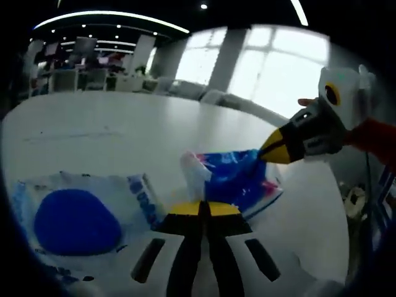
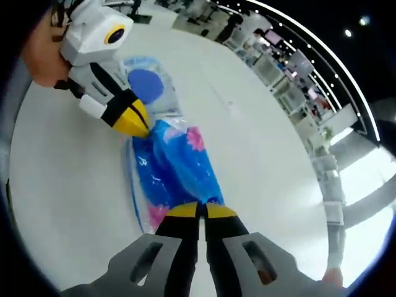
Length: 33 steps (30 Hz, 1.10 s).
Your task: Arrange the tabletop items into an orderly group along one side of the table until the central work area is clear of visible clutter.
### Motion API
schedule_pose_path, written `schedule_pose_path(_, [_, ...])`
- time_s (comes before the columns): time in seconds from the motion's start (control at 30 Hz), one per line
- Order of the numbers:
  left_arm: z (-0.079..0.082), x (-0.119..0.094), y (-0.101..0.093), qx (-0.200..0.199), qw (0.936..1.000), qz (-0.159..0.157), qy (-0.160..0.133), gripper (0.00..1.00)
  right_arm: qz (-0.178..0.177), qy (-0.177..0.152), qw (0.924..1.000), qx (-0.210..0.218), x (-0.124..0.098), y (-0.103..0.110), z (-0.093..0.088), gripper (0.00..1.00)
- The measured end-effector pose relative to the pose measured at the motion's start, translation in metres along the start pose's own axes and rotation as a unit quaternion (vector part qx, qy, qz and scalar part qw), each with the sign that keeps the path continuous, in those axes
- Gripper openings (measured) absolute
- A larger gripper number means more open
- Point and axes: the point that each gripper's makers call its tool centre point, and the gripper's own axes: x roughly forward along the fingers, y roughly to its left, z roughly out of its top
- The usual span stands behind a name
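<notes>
A blue plastic packet with pink and white print [image 1: 238, 179] [image 2: 176, 167] stretches between my two grippers over the white table [image 1: 111, 130] [image 2: 260, 154]. My left gripper [image 1: 204, 209] [image 2: 137, 125] is shut on the packet's white end. At the opposite end, my right gripper [image 2: 201, 210] [image 1: 272, 151] is also shut on it. I cannot tell whether the packet rests on the table or hangs just above it. A clear bag with a round blue thing inside [image 1: 77, 223] [image 2: 145, 83] lies flat on the table beside the left gripper.
A hand [image 2: 40, 55] holds the left gripper, and a red sleeve [image 1: 377, 139] shows behind the right one. Chairs [image 1: 204, 93] line the far table edge below bright windows. Office desks and shelves [image 1: 74, 71] [image 2: 291, 80] stand further back.
</notes>
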Motion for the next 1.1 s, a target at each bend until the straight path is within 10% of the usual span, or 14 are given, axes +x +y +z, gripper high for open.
schedule_pose_path(1.1, [-0.013, 0.012, 0.003, 0.017, 0.9993, 0.021, 0.026, 0.04, 0.012, 0.011, 0.9999, 0.001, 0.036, 0.004, -0.013, 0.04])
